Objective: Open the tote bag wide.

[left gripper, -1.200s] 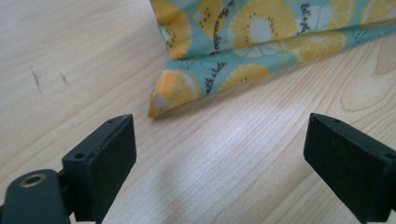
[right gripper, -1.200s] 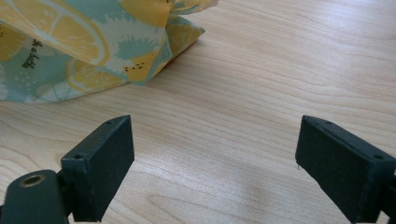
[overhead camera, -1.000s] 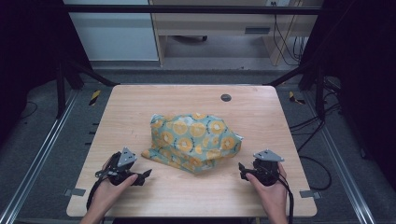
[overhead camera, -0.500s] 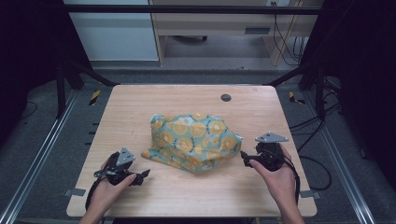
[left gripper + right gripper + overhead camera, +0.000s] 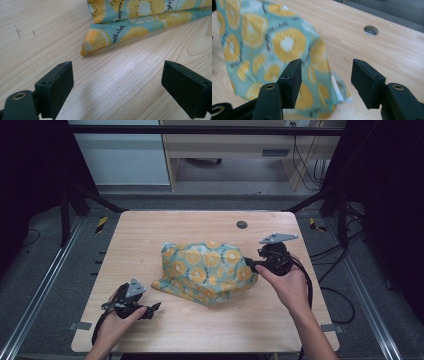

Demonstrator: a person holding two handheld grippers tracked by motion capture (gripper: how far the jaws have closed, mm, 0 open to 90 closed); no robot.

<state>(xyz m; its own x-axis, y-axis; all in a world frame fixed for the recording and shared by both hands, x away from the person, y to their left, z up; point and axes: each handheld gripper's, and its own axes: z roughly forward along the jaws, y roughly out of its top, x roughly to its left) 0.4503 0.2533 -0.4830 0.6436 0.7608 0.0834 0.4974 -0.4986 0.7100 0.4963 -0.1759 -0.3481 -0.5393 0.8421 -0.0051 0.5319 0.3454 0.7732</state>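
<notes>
Our right claw (image 5: 325, 83) is wide apart at the cloth's (image 5: 207, 270) edge and may pinch too little. Our left claw (image 5: 120, 88), apart too, waits near its corner.

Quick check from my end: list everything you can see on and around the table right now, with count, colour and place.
Cloth: one, teal with orange citrus-slice print and small black lettering, crumpled at the table's middle.
Table: one, light wood, centre of the high view.
Hole: one, dark and round, in the tabletop's far side.
Cables: several, black, on the floor right of the table.
Left gripper: one, black, jaws open over bare wood, near the cloth's near-left corner, apart from it.
Right gripper: one, black, jaws open at the cloth's right edge.
Hands: two, one on each gripper.
</notes>
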